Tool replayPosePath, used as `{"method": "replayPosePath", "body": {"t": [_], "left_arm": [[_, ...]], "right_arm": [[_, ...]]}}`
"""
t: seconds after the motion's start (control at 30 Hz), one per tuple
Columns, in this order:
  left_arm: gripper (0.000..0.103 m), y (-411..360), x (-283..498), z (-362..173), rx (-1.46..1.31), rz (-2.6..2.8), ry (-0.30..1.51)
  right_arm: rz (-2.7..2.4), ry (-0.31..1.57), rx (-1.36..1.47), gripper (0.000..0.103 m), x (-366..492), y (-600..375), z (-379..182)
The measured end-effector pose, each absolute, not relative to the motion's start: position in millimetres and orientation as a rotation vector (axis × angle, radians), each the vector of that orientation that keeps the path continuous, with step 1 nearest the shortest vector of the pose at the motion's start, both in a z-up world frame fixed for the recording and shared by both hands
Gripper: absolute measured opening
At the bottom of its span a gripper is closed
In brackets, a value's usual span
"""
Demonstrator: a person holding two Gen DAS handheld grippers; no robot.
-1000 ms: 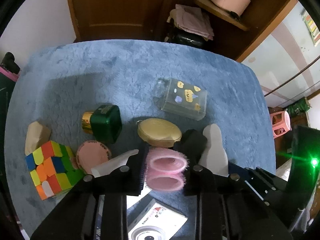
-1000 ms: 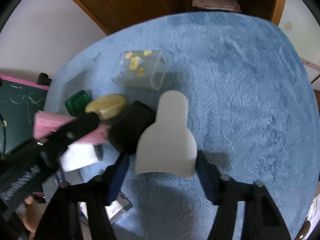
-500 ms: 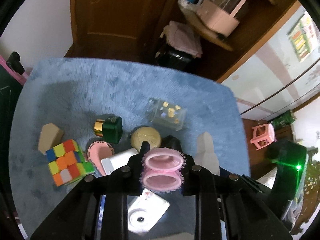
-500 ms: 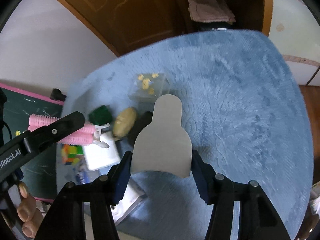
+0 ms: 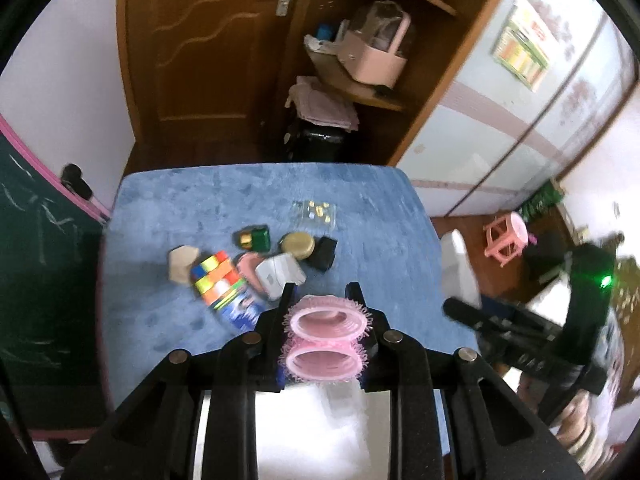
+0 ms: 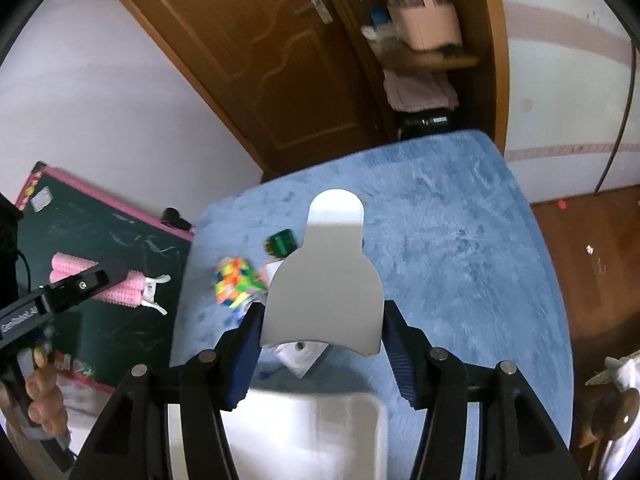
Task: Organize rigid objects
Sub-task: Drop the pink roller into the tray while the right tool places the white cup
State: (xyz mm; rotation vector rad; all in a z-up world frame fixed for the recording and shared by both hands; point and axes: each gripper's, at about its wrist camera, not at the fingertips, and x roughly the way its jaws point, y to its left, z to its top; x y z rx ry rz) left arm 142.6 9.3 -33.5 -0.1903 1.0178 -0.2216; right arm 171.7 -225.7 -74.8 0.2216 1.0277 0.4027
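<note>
Fingers of my left gripper clamp the pink rollers, right gripper clamps the grey card; both have lifted clear of the worktop, ready for placement.

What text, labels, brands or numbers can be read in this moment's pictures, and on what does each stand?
"...Robot.AI", its start hidden or blurred: white lettering on the black arm of the left gripper, in the right wrist view.
Blue printed packet on the table: print too blurred to read.
Wall poster: too blurred to read.
Chalkboard: only chalk scribbles, no words.
White bottle in the right gripper: no text.
</note>
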Motion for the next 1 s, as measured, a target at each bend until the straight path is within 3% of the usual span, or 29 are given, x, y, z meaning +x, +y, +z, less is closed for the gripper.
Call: {"method": "replayPosePath", "body": {"t": [0.33,0.7,1.0], "left_arm": [[0.025,12,54,-78,-0.032,-0.259,1.148],[0.025,3,15,-176,0.082,-0.234,1.254],[0.025,-12,5,-219,0.164,-0.23,1.354]], "right_arm": [[0.397,1.018,0.115,0.058,62,-186,-62],[0.323,1.186,-0.072,0.058,4,-155,-136],[0.29,1.312,-0.129,0.056,-9,-155,-188]]}}
